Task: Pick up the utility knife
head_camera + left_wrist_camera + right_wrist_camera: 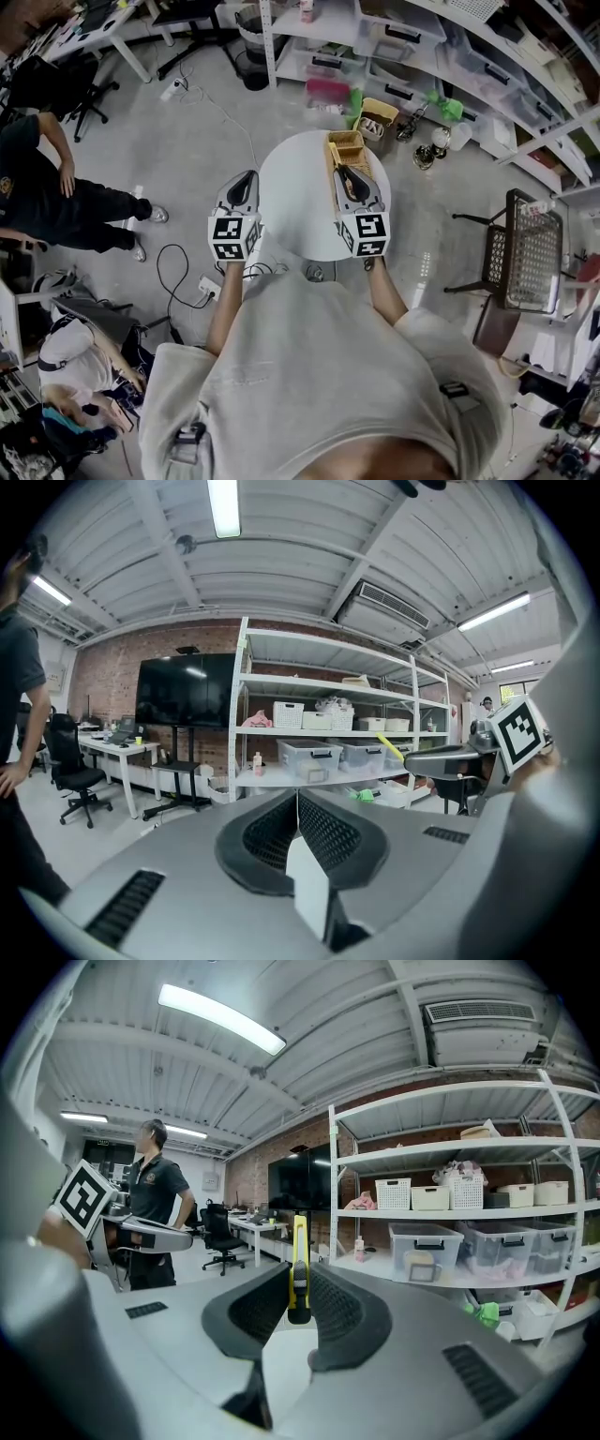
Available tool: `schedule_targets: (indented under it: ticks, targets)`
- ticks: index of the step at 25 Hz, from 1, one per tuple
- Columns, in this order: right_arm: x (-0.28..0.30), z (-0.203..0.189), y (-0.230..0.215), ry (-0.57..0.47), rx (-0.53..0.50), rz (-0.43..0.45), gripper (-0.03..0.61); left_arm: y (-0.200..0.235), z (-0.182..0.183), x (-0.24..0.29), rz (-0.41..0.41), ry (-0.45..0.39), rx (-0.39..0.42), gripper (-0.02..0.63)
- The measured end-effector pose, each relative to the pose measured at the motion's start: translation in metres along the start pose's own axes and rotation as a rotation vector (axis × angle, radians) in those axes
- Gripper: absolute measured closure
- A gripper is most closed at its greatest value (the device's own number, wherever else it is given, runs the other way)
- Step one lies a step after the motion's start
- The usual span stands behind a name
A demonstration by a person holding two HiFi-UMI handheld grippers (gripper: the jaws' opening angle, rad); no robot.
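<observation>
Jaws of right gripper (pixel 298 1288) pinched on the utility knife (pixel 297 1258), yellow-black body standing upright between them, lifted clear of the round white desk (pixel 291 216). Left gripper (pixel 298 808) jaws closed together, nothing in them. Head view: right gripper over the desk's right side by a wicker tray (pixel 343 147); left gripper just off the desk's left rim, above the floor (pixel 187 159). Both point toward the white shelving (pixel 450 1213).

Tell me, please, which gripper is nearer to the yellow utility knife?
Right. The right gripper holds the utility knife between its jaws above the round table; the left gripper, shut and empty, hangs apart beside the table's left edge.
</observation>
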State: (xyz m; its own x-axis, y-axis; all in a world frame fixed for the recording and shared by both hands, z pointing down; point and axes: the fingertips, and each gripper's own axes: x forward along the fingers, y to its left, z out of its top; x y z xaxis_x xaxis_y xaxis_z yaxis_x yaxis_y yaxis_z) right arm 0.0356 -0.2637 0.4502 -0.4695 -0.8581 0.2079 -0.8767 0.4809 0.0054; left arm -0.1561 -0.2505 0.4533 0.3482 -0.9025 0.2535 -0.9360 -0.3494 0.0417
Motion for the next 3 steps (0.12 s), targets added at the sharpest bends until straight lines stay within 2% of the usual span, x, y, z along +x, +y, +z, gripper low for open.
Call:
schedule_targets:
  ticks: [3]
  targets:
    - [0.0039,0.0005,-0.0061,0.012,0.002,0.001,0.497,-0.0023,0.0042,0.007,-0.003,0.004,0.0,0.591]
